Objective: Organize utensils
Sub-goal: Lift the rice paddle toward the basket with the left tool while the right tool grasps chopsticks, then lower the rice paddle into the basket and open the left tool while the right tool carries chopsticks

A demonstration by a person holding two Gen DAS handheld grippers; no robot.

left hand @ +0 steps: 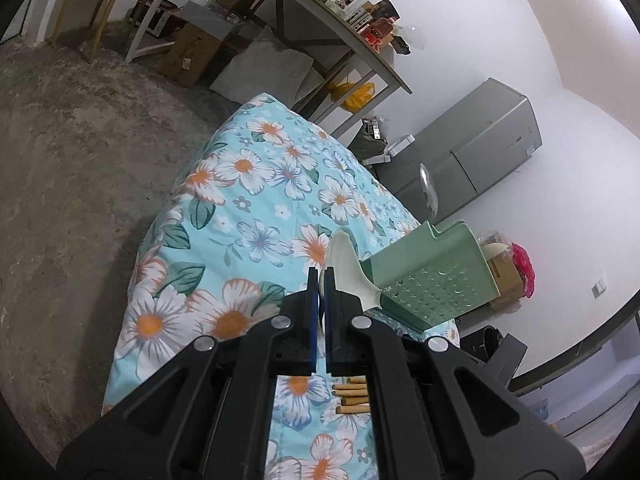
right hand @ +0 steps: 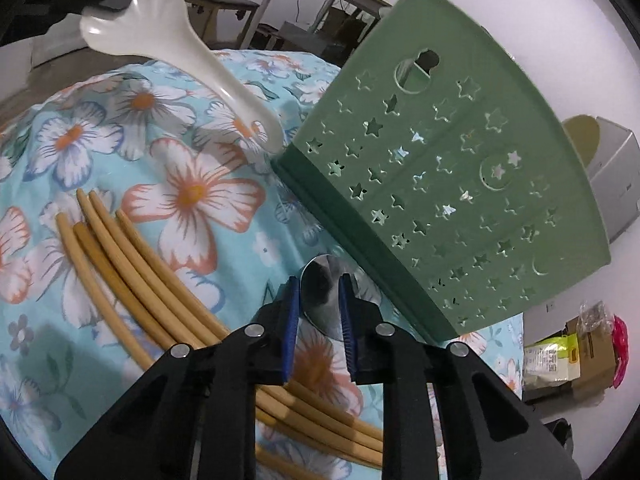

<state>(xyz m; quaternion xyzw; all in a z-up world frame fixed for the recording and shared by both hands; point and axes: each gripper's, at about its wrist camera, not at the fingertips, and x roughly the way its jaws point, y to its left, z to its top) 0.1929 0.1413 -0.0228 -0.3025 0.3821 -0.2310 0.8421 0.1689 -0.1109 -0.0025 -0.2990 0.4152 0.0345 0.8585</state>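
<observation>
My left gripper [left hand: 321, 276] is shut on a white ceramic spoon [left hand: 344, 264], held in the air over the floral cloth; the right wrist view shows this spoon [right hand: 180, 44] at upper left, handle sloping toward the holder. A green star-punched utensil holder [right hand: 452, 184] stands on the cloth, just right of the left gripper [left hand: 432, 272]. A metal spoon's bowl [left hand: 428, 188] rises behind its rim. My right gripper [right hand: 319, 286] hangs low over another metal spoon [right hand: 320, 292] on the cloth; its bowl shows in the narrow gap between the jaws, and no pad visibly presses on it.
Several bamboo chopsticks [right hand: 132, 276] lie in a bundle on the floral cloth [right hand: 192, 192], left of the right gripper and under the left one [left hand: 352, 396]. Beyond the cloth are a concrete floor [left hand: 80, 160], a grey cabinet [left hand: 480, 148] and a cluttered table [left hand: 340, 28].
</observation>
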